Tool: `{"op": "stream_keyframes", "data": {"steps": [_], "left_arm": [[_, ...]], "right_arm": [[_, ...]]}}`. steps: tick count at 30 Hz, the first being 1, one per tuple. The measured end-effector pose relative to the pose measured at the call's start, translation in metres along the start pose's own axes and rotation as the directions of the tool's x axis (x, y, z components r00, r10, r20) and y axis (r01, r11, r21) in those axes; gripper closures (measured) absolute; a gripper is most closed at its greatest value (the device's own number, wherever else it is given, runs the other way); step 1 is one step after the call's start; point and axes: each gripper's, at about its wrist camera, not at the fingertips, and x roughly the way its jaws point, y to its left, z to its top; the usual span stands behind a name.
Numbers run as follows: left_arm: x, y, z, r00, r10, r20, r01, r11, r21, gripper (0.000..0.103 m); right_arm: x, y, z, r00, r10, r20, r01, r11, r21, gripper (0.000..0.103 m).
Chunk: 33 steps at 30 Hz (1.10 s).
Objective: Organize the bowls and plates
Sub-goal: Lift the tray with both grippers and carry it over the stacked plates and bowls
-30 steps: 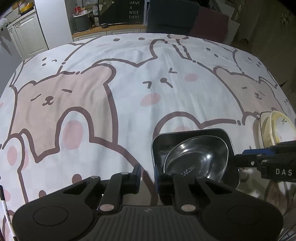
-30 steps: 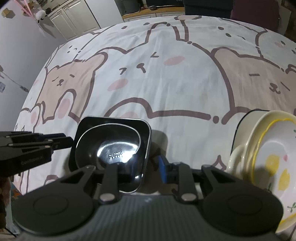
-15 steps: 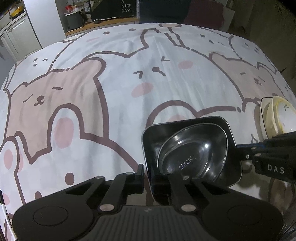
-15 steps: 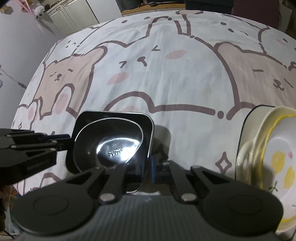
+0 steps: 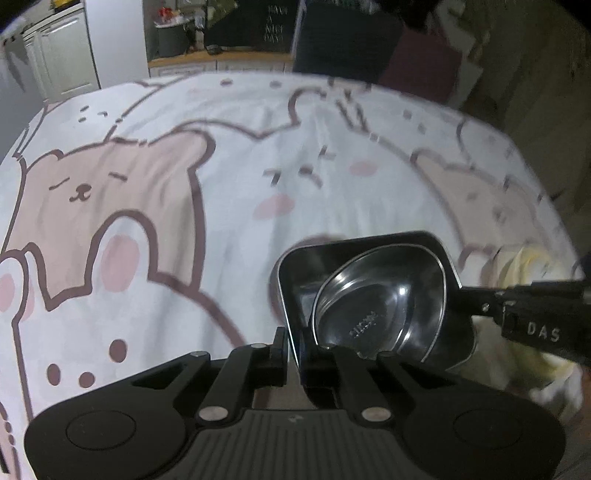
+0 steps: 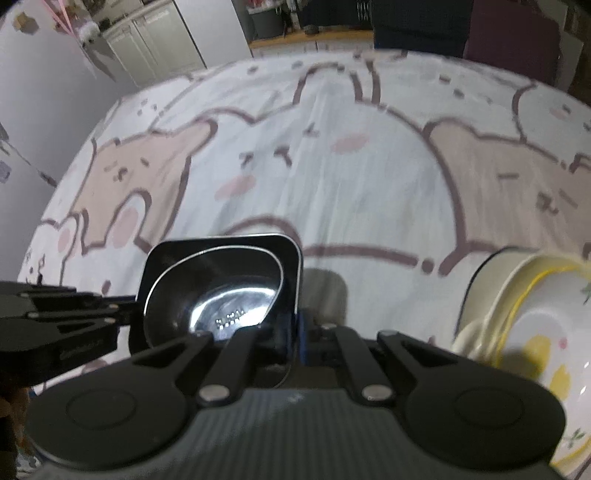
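- The left tongs (image 5: pixel 291 354) are pinched tight on the rim of the square steel tray (image 5: pixel 295 295), gripping its edge at about 7 o'clock of the tray as the left wrist view frames it.
- The right tongs (image 6: pixel 295 332) are likewise clamped narrow on the tray's opposite rim (image 6: pixel 297 280), near its 4 o'clock corner in the right wrist view.
- A rounded steel bowl (image 5: pixel 380 306) sits nested inside the tray, tipped toward one side; stamped lettering shows on its bottom.
- The tray casts a shadow on the cloth; whether its base touches the table I cannot tell.
- The table (image 5: pixel 221 206) wears a white cloth printed with bears and rabbits.
- In the left wrist view the right tongs come in from 3 o'clock as a dark bar lettered "DAS" (image 5: pixel 543 332); the cream plates behind it are only a blur.
- The right wrist view shows that stack of plates (image 6: pixel 524 332) clearly at 4 o'clock: cream rims, a yellow line, a yellow and pink pattern inside. Here the left tongs reach in from 9 o'clock (image 6: pixel 125 314).
- Only the left wrist view shows a dark sign with white letters (image 5: pixel 275 24) at 12 o'clock.
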Motion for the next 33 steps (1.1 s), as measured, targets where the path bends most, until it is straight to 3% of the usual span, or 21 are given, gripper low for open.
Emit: {"op": "stream_keyframes", "data": {"steps": [5,13,21,33], "left_arm": [[-0.021,-0.024,0.011,0.995,-0.064,0.074,0.067,0.997,-0.042,0.097],[-0.026,-0.092,0.019,0.983,-0.136,0.12,0.135,0.991,0.016,0.097],[-0.01,-0.154,0.017,0.974,-0.203,0.096,0.199,0.978,0.058,0.096],[0.028,-0.213,0.01,0.968,-0.251,-0.015,0.252,0.965,0.08,0.095]], "right_arm": [[-0.032,-0.023,0.008,0.996,0.016,0.083,-0.017,1.0,0.014,0.099],[-0.082,-0.081,0.003,0.982,-0.006,0.187,-0.003,0.999,0.046,0.099],[-0.115,-0.148,-0.018,0.972,-0.059,0.227,0.03,0.991,0.128,0.099],[-0.131,-0.227,-0.057,0.974,-0.135,0.181,0.097,0.974,0.204,0.099]]}}
